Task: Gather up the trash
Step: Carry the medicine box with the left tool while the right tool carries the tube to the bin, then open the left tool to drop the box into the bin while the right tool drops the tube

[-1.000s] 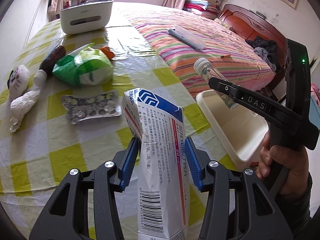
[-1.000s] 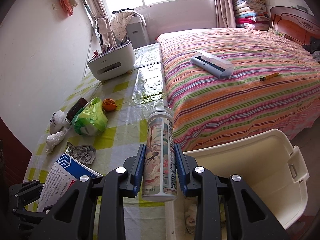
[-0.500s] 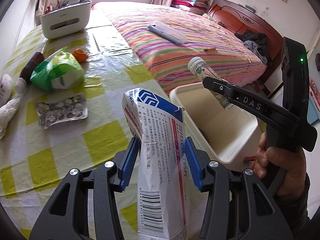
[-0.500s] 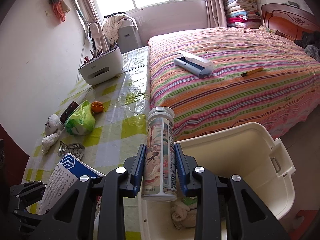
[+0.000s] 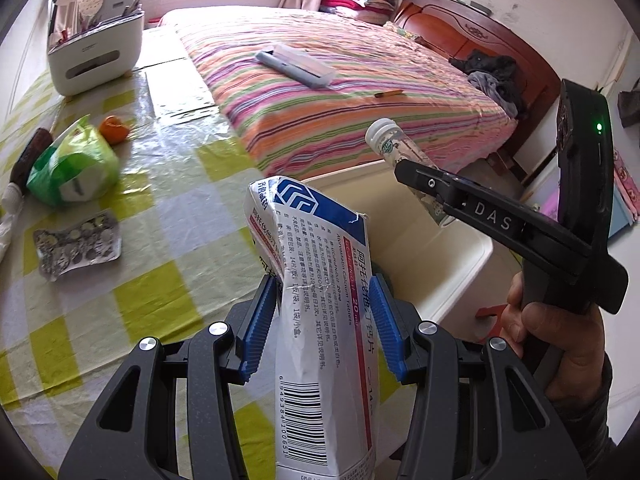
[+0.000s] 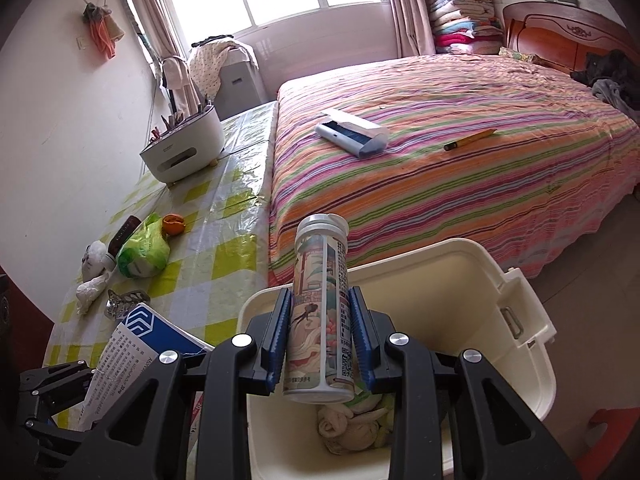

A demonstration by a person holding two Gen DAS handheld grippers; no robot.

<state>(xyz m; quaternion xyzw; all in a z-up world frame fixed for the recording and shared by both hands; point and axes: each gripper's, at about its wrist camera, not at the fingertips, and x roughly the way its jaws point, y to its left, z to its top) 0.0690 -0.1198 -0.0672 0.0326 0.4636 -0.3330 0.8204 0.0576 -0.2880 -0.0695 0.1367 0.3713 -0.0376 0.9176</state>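
My left gripper (image 5: 323,322) is shut on a crumpled white and blue medicine box (image 5: 320,288), held upright at the table's right edge beside the bin. The box also shows in the right wrist view (image 6: 136,344). My right gripper (image 6: 320,330) is shut on a white printed tablet tube (image 6: 320,312) and holds it over the cream plastic bin (image 6: 520,320), which has crumpled tissue (image 6: 352,424) inside. In the left wrist view the tube (image 5: 404,160) and right gripper (image 5: 424,184) hang above the bin (image 5: 452,264).
On the checked tablecloth lie a foil blister pack (image 5: 76,244), a green plastic bag (image 5: 72,172), an orange peel (image 5: 114,130), a dark bottle (image 5: 28,156) and white tissue (image 6: 90,290). A white organiser (image 5: 96,48) stands at the back. The striped bed (image 6: 440,168) borders the table.
Both grippers have moved right, off the table toward the bin. The tube now hangs over the bin's inside, and the box sits at the bin's near edge.
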